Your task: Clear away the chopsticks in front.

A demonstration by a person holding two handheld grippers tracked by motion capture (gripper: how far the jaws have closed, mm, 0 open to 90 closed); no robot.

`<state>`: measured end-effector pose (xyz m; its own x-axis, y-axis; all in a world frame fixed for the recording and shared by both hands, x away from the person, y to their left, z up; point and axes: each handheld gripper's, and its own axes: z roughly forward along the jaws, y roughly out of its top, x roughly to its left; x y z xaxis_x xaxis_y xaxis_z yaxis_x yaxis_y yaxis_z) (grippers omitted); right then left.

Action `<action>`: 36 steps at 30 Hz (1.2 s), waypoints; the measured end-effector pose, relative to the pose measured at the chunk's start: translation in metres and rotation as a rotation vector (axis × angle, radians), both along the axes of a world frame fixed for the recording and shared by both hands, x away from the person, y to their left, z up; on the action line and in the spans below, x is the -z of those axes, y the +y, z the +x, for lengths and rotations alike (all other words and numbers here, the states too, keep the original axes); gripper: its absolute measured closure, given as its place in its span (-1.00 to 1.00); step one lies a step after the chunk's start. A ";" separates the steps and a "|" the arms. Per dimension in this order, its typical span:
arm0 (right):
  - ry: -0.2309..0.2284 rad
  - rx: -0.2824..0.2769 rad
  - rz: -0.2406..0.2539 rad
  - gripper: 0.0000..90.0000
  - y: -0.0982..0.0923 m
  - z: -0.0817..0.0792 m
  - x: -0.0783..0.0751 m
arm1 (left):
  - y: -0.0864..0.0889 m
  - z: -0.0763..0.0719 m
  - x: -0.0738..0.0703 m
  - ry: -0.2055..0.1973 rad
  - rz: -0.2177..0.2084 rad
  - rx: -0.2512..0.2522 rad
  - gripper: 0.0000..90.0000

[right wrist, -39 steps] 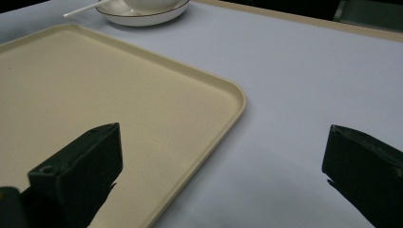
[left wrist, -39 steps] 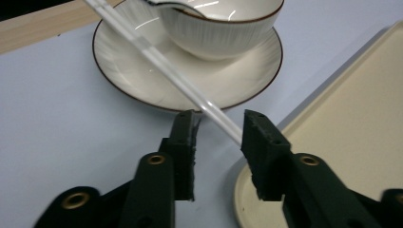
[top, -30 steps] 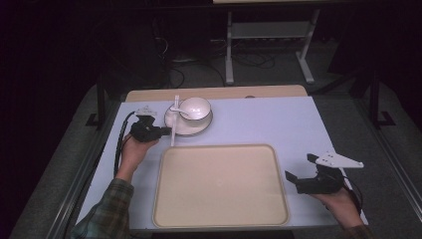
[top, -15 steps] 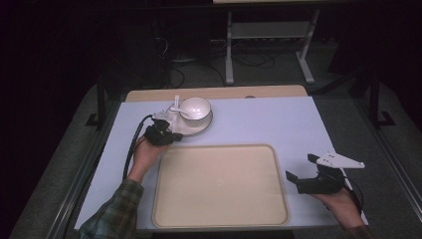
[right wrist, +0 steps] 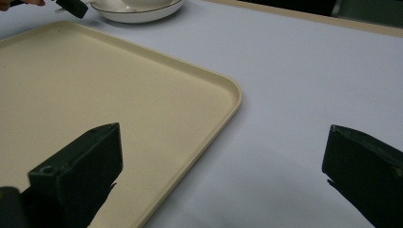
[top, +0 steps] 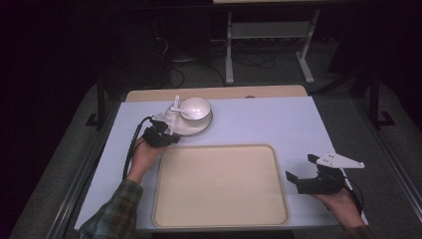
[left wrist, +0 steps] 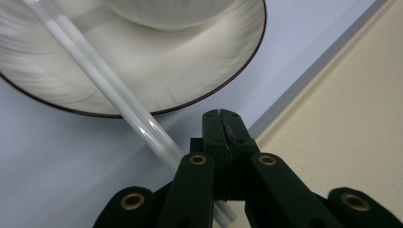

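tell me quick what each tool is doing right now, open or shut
Left tool: shut, nothing between its jaws, beside the white stick at the plate.
Right tool: open, empty, by the tray.

1. A pale lavender-blue table [top: 278,124] with a light wooden strip [top: 214,92] along its far edge.
2. Beyond the table, a grey metal shelf stand [top: 268,35] on grey carpeted floor [top: 259,67].
3. Black cables [top: 199,74] lie beside that stand; the surroundings are dark.

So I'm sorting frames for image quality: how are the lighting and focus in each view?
High view: table lit, surroundings nearly black. Left gripper view: plate softly blurred, glare along the white chopsticks. Right gripper view: close jaws out of focus, tray evenly lit.
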<state>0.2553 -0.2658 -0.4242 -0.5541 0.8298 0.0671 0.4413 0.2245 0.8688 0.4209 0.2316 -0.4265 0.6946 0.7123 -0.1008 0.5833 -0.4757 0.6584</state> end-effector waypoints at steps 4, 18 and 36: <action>0.000 0.000 0.002 -1.00 0.000 0.000 0.000 | 0.008 0.001 -0.001 -0.001 0.003 -0.021 0.99; 0.001 0.000 0.001 -1.00 0.000 0.000 0.000 | 0.030 0.002 -0.002 -0.002 -0.007 -0.090 1.00; 0.002 -0.001 0.006 -1.00 -0.001 0.000 0.000 | 0.050 0.006 -0.026 -0.012 -0.096 -0.121 1.00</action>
<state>0.2554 -0.2672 -0.4244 -0.5545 0.8290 0.0731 0.4433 0.2198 0.8690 0.4273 0.2821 -0.4003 0.6063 0.7780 -0.1649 0.6240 -0.3368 0.7051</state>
